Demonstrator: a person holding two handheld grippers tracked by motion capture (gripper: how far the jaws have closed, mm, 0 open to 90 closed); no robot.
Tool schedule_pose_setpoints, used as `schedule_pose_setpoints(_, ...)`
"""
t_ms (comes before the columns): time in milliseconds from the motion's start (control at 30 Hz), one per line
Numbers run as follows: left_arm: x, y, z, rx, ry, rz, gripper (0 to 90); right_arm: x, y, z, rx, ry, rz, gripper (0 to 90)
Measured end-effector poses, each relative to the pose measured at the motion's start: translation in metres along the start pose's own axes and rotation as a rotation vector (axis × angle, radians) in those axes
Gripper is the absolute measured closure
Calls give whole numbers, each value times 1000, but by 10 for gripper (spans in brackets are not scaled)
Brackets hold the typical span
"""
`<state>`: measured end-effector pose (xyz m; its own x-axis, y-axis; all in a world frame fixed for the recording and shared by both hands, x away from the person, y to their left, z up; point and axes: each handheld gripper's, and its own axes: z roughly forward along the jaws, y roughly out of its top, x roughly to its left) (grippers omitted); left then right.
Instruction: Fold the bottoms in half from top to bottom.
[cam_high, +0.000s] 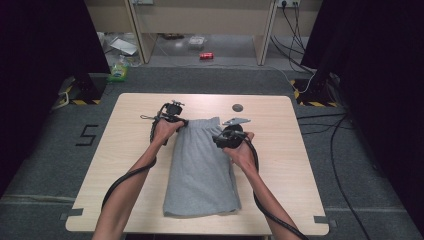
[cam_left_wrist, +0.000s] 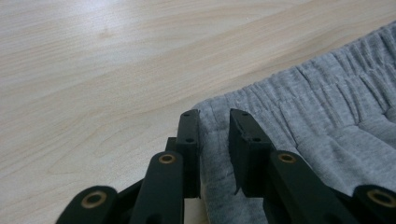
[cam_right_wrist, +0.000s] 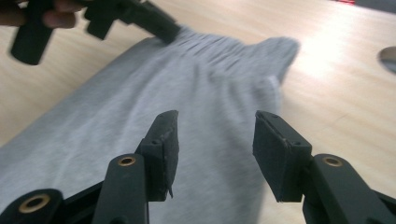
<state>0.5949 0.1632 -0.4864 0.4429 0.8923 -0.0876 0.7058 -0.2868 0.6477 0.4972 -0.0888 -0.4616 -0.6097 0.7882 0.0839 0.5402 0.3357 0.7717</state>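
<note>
High view: grey shorts (cam_high: 202, 167) lie folded lengthwise on the wooden table (cam_high: 125, 150), both tongs at the waistband end.

Nearest, the shorts' hem lies toward the person, well short of the tongs. The left tongs (cam_left_wrist: 214, 128) straddle the waistband corner, cloth in the narrow gap, not clamped. The right tongs (cam_right_wrist: 215, 135) hover spread above the fabric beside its far corner. Beyond them, a dark round disc (cam_high: 238, 107) sits on the table; farther, a red can (cam_high: 206, 55) and a green bottle (cam_high: 119, 70) lie on the floor.
</note>
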Motion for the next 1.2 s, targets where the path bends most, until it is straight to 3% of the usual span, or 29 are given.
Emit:
schedule_pose_setpoints(233, 0, -1, 0, -4, 2, -3, 737, -14, 13, 9, 3, -18, 18, 509)
schedule_pose_setpoints(500, 0, 0, -1, -2, 4, -1, 736, -27, 24, 40, 25, -35, 64, 514)
schedule_pose_setpoints(667, -2, 0, -1, 1, 14, 1, 735, -32, 31, 52, 55, -49, 62, 522)
schedule_pose_setpoints(1033, 1, -2, -1, -12, -4, -17, 733, -54, 21, 75, 80, -43, 157, 564)
schedule_pose_setpoints(1200, 0, -2, -1, -11, 1, -15, 733, -54, 21, 78, 85, -35, 174, 567)
